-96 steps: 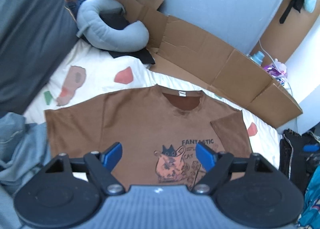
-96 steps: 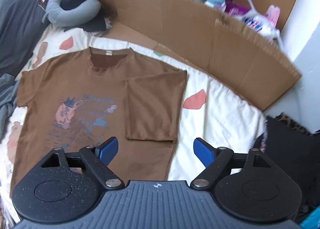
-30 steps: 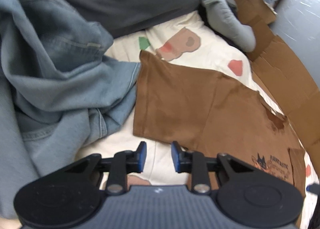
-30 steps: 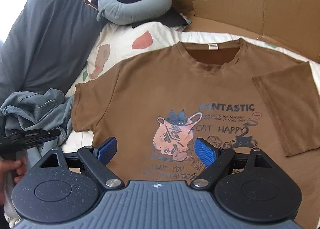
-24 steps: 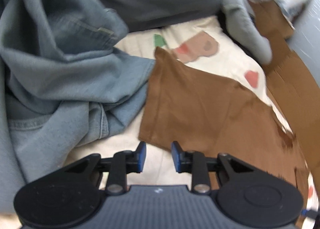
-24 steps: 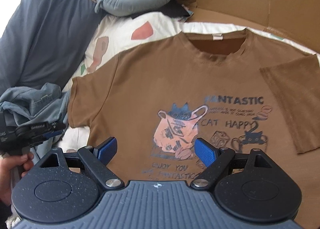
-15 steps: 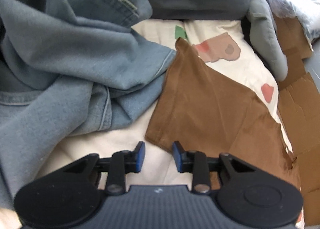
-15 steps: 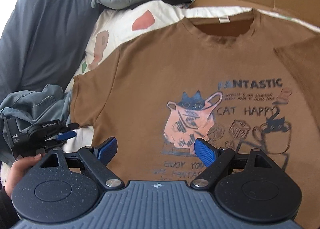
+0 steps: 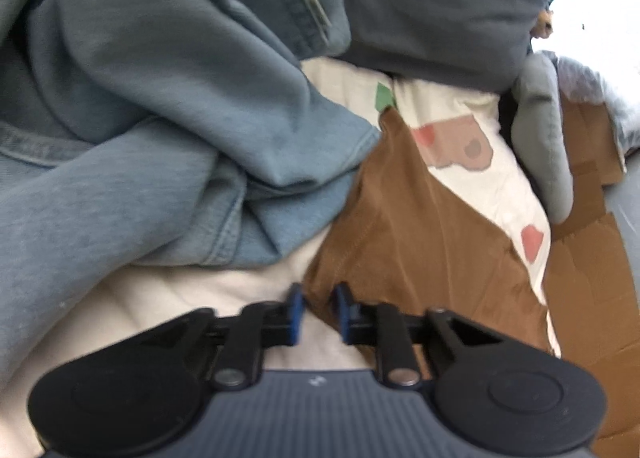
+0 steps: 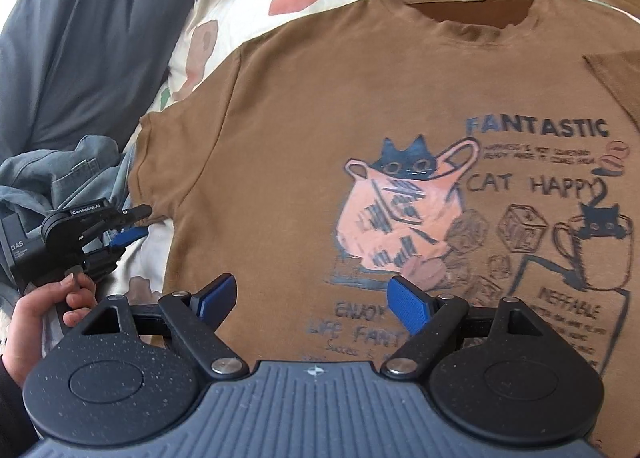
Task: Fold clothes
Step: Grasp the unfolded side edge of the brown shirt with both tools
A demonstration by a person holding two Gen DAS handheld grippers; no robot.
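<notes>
Brown T-shirt [image 10: 320, 117]: flat on the bed, print up; denim heap [image 9: 140, 117] beside its sleeve. Left gripper [image 9: 318, 310]: jaws closing on that sleeve's hem corner. Right gripper [image 10: 310, 300]: jaws wide, empty, over the shirt's lower front. Advice: secure hem fully before lifting.

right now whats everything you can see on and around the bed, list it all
t-shirt: one, brown with cat print, flat on the bed, far sleeve already folded in
denim garment: one, faded blue, crumpled beside the shirt's near sleeve
bed sheet: one, cream with coloured patches, under the shirt
pillow: one, dark grey, at the head of the bed
neck pillow: one, grey, beyond the sheet
cardboard: brown, flattened along the far side of the bed
left gripper: black with blue pads, jaws closing on the sleeve hem
right gripper: open, over the shirt's lower front
hand: one, holding the left gripper
</notes>
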